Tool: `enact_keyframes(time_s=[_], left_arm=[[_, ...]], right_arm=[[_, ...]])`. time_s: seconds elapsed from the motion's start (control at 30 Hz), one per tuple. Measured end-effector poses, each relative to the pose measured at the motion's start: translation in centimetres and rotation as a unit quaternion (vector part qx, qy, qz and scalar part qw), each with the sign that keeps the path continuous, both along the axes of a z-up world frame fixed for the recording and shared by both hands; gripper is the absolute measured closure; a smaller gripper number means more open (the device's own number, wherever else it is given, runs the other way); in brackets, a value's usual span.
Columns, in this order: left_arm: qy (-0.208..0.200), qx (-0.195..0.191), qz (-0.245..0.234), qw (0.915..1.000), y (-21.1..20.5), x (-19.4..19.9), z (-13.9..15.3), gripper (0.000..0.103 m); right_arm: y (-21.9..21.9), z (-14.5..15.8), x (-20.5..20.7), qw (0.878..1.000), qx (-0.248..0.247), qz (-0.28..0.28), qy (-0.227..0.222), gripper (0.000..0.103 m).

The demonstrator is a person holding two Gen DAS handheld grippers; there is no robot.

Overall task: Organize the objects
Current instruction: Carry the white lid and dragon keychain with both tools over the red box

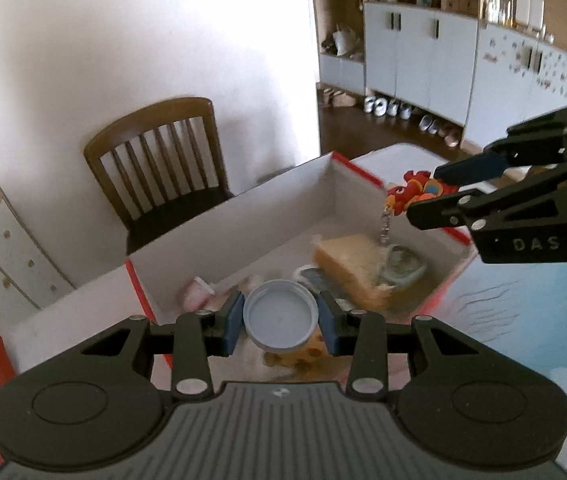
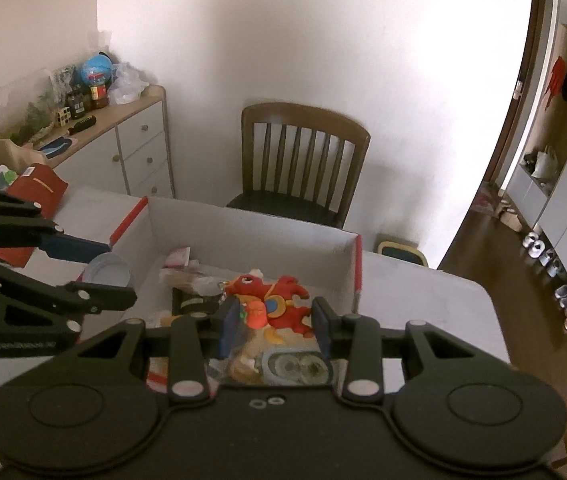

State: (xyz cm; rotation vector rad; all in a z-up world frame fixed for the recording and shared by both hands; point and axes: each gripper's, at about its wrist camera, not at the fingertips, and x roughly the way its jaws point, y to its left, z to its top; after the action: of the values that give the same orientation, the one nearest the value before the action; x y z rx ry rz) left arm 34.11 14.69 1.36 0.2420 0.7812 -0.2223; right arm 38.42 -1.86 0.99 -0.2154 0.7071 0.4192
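Observation:
My left gripper [image 1: 280, 322] is shut on a round grey lid [image 1: 280, 314], held over the near rim of a white cardboard box [image 1: 243, 216] with red edges. In the right wrist view the same lid [image 2: 107, 270] sits between the left gripper's fingers [image 2: 79, 250] at the box's left side. My right gripper [image 2: 275, 316] is shut on a red dragon keychain [image 2: 279, 300] above the box [image 2: 251, 232]. From the left wrist view the keychain [image 1: 413, 190] hangs over the box's right wall with its metal chain dangling. A yellow sponge [image 1: 353, 270] and several small items lie inside.
A brown wooden chair [image 2: 303, 160] stands behind the white table [image 2: 423, 300]. A red packet [image 2: 37, 188] lies at the table's left, near a cabinet [image 2: 135, 148] crowded with jars. Shoes and white cupboards [image 1: 419, 52] line the far room.

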Motion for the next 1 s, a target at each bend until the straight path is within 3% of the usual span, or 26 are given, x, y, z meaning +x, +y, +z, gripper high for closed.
enact_keyframes(time_s=[0.47,1.0], left_arm=[[0.052,0.006,0.046,0.9976,1.3,7.1,-5.7,0.065],[0.093,0.01,0.058,0.9939,1.4,8.5,-9.1,0.065]], right_arm=[[1.5,-5.0,3.6,0.998,-0.012,-0.007,0.058,0.065],[2.4,-7.5,3.1,0.996,-0.041,0.011,0.073,0.063]])
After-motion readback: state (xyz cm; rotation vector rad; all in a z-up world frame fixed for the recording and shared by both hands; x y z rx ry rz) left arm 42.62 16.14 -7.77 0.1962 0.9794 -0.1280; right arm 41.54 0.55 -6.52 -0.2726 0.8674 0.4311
